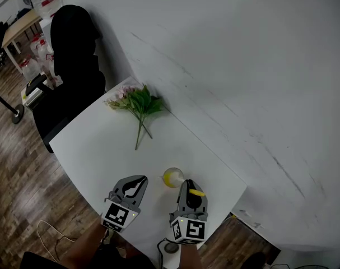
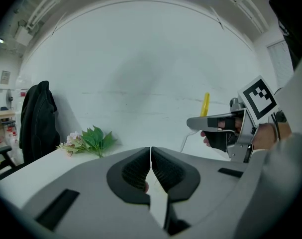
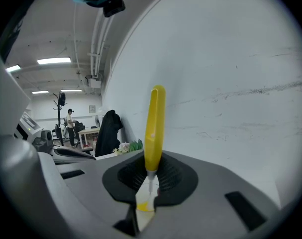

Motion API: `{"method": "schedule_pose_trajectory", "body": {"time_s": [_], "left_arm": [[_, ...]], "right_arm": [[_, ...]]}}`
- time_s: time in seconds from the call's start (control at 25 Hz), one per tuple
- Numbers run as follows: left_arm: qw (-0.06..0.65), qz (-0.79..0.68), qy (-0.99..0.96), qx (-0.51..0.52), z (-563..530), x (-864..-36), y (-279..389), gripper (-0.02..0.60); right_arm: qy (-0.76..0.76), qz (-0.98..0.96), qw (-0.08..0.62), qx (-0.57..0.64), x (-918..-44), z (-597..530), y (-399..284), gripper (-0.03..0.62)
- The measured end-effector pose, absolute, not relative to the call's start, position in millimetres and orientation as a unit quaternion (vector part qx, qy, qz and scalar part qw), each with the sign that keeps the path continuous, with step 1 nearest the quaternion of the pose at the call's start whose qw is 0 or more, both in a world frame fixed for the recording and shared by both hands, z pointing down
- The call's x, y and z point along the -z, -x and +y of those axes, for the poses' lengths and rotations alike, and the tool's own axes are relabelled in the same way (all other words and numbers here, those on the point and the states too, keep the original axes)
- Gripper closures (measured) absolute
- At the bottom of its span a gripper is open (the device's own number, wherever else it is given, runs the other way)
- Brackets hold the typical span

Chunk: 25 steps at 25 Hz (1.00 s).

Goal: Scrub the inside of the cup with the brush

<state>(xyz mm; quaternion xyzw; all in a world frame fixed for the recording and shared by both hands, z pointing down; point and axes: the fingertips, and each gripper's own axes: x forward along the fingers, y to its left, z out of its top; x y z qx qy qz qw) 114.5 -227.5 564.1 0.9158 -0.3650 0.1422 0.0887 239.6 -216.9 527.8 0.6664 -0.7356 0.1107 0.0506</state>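
Observation:
A small clear cup (image 1: pixel 173 177) with something yellow in it stands on the white table (image 1: pixel 102 144), near its front edge. My right gripper (image 1: pixel 187 185) is just right of the cup and shut on the brush's yellow handle (image 1: pixel 196 193). In the right gripper view the handle (image 3: pixel 154 126) rises upright between the jaws of the right gripper (image 3: pixel 150 159), and its thin stem runs down to a yellow blob (image 3: pixel 146 206) below. My left gripper (image 1: pixel 139 181) hovers left of the cup, shut on nothing. The left gripper view shows its closed jaws and the right gripper (image 2: pixel 225 128) with the handle (image 2: pixel 205 105).
A bunch of flowers with green leaves (image 1: pixel 137 102) lies at the table's far end. A dark jacket on a chair (image 1: pixel 71 66) stands beyond the table's left corner. A white wall (image 1: pixel 242 66) runs along the table's right side. Wooden floor (image 1: pixel 18 167) lies to the left.

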Motion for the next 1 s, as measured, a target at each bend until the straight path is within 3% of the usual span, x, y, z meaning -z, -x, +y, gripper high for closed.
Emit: {"method": "schedule_pose_trajectory", "body": {"time_s": [0.56, 1.0], "left_arm": [[0.083, -0.357, -0.921, -0.130, -210, -553, -92, 0.555], [0.053, -0.353, -0.929, -0.099, -197, -500, -75, 0.555]], "right_arm": [[-0.681, -0.721, 0.071, -0.106, -535, -198, -222, 0.548], [-0.701, -0.709, 0.053, -0.062, -476, -184, -214, 0.548]]}}
